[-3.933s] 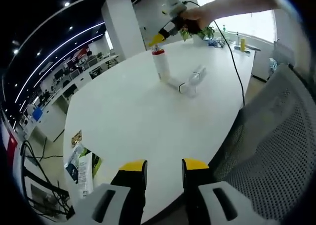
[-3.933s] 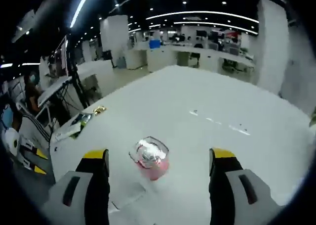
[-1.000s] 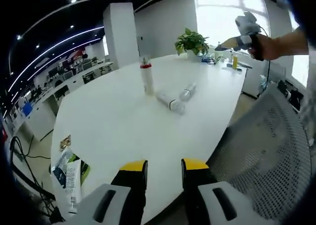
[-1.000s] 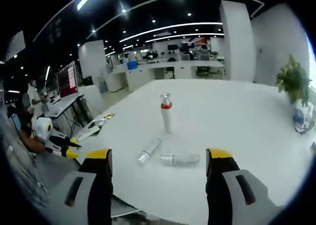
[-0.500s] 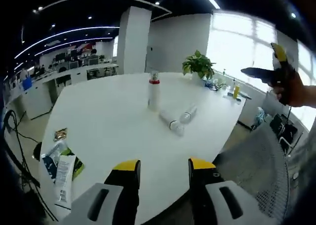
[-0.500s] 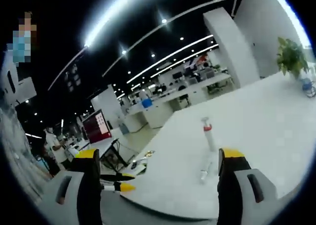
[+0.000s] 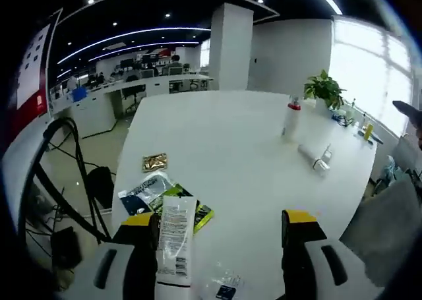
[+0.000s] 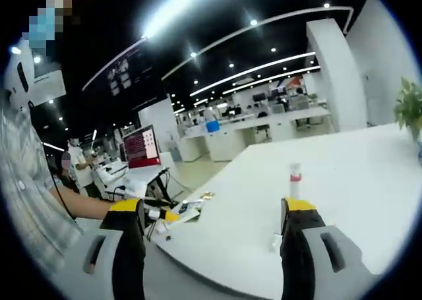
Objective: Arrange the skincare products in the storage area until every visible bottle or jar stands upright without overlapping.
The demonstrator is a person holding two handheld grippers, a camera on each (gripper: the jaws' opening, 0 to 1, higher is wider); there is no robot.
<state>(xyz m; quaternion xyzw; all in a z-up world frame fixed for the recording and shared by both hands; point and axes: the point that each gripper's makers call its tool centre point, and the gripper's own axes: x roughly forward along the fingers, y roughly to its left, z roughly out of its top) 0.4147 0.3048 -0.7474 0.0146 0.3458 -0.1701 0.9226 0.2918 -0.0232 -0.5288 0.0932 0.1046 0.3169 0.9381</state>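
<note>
A white bottle with a red collar [image 7: 290,119] stands upright on the white table [image 7: 224,148], far from my left gripper [image 7: 217,221]. Two white bottles [image 7: 316,157] lie on their sides just beside it. A white tube [image 7: 174,240] lies flat at the table's near end, between the left gripper's wide-open jaws and close to the left one. My right gripper [image 8: 211,206] is open with nothing in it, off the table's edge. Ahead of it are the upright bottle [image 8: 295,177] and a lying bottle [image 8: 275,241]. The left gripper [image 8: 165,216] appears here on a person's arm.
Green and black sachets [image 7: 150,193], a gold packet [image 7: 155,161] and a small clear packet [image 7: 221,285] lie near the tube. A potted plant [image 7: 322,89] stands at the far edge. Black cables [image 7: 62,181] hang left of the table. A mesh chair [image 7: 389,227] is at the right.
The left gripper has opened wide and swung toward the table end with the tube and sachets. The right gripper view has shifted a little; its jaws stay open.
</note>
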